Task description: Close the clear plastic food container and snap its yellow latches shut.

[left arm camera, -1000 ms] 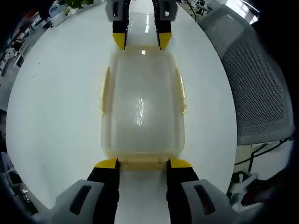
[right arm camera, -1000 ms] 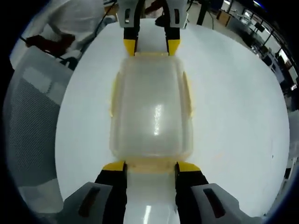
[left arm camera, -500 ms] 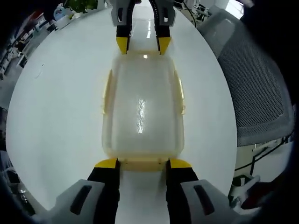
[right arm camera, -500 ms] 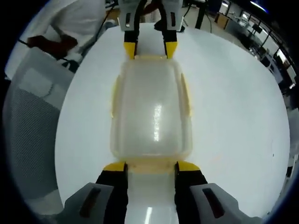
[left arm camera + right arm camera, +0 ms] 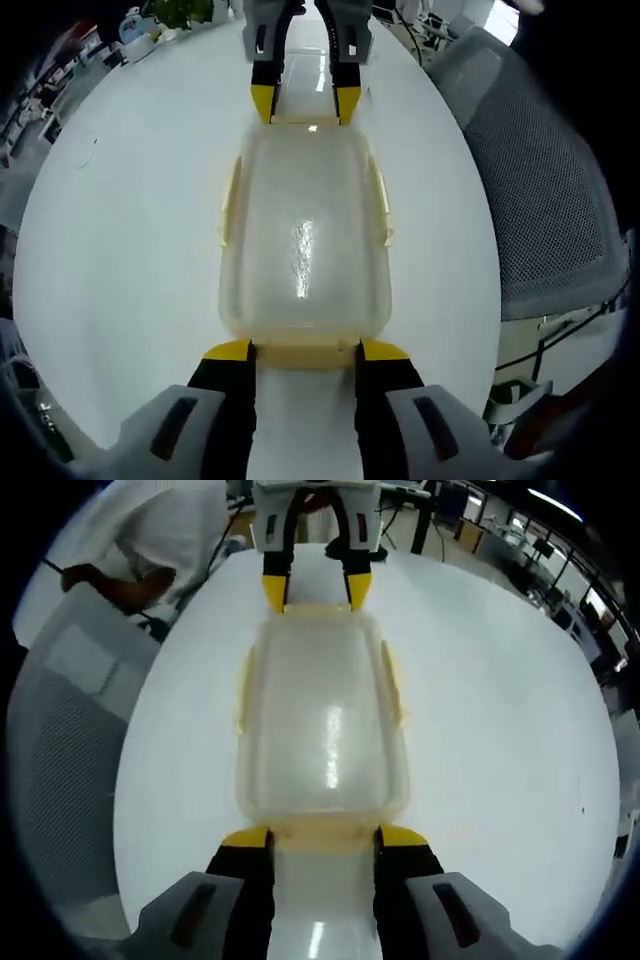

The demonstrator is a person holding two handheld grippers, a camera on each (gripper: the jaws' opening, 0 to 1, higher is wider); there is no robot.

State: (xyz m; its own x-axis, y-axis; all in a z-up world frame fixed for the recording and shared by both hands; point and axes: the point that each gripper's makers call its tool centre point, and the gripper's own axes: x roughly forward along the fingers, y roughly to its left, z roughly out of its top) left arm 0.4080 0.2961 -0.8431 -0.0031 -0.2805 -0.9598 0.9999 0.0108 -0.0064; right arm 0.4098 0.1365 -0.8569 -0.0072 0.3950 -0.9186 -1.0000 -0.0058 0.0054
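The near end latch [image 5: 305,354] of the container [image 5: 303,230] lay partly hidden between the left gripper [image 5: 305,349] tips, so whether it was snapped could not be told. The far end latch [image 5: 310,608] sat too small between the opposite tips. A mesh chair [image 5: 545,200] was cut off at the right edge. Far clutter [image 5: 150,20] was blurred.

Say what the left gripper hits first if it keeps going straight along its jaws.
The left gripper would likely meet the yellow latch on the near end of the clear container first; that latch sits between its open jaws. Whether they already touch is unclear.
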